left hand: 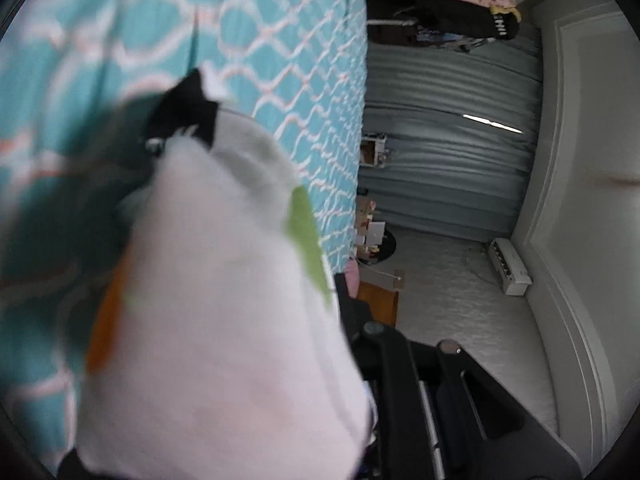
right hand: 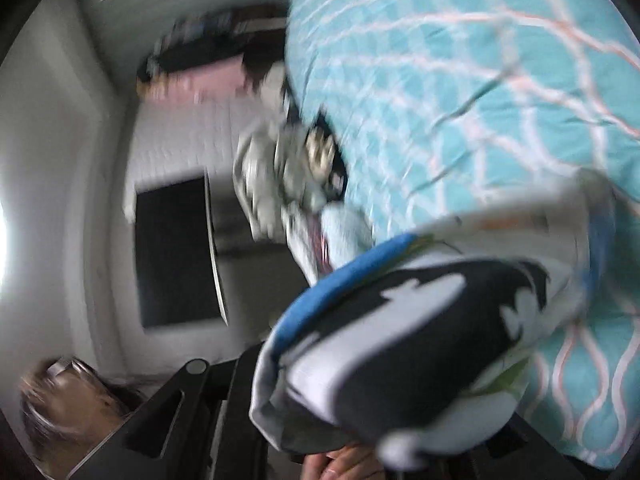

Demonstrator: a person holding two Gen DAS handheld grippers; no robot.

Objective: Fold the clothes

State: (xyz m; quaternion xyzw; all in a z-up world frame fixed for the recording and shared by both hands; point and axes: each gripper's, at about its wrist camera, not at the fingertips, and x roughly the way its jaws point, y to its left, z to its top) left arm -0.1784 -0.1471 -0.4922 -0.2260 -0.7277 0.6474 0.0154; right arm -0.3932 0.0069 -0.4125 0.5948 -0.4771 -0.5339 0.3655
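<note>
Above the teal quilted bedspread with a white-and-coral lattice pattern (left hand: pixel 280 40), both handheld grippers are raised, each carrying part of a white printed fabric garment (left hand: pixel 224 320).

Left gripper (left hand: pixel 360 360): the view is rolled, so the bedspread stands as a near-vertical surface at picture left and the room wall lies at picture right. Only one black finger (left hand: pixel 396 380) of the gripper is visible, at the lower edge; the other is covered by cloth. The jaws are clamped nearly together on the garment, which bunches up from them and fills the lower left of the view. The garment here shows a green patch, an orange patch and a black patch toward the bedspread side. The image is blurred.

Right gripper (right hand: pixel 340 420): this view is also rolled, with the bedspread at picture right. The black frame of the gripper shows at the lower left; the fingertips are buried in cloth. The jaws are clenched nearly together on the garment, which here shows a blue band and a black-and-white print, and lies in front of the bedspread without a visible gap. A bare hand (right hand: pixel 344 466) appears at the bottom edge beneath the cloth. A loose pile of other clothes (right hand: pixel 288 168) lies at the bedspread's edge. The image is heavily blurred.
</note>
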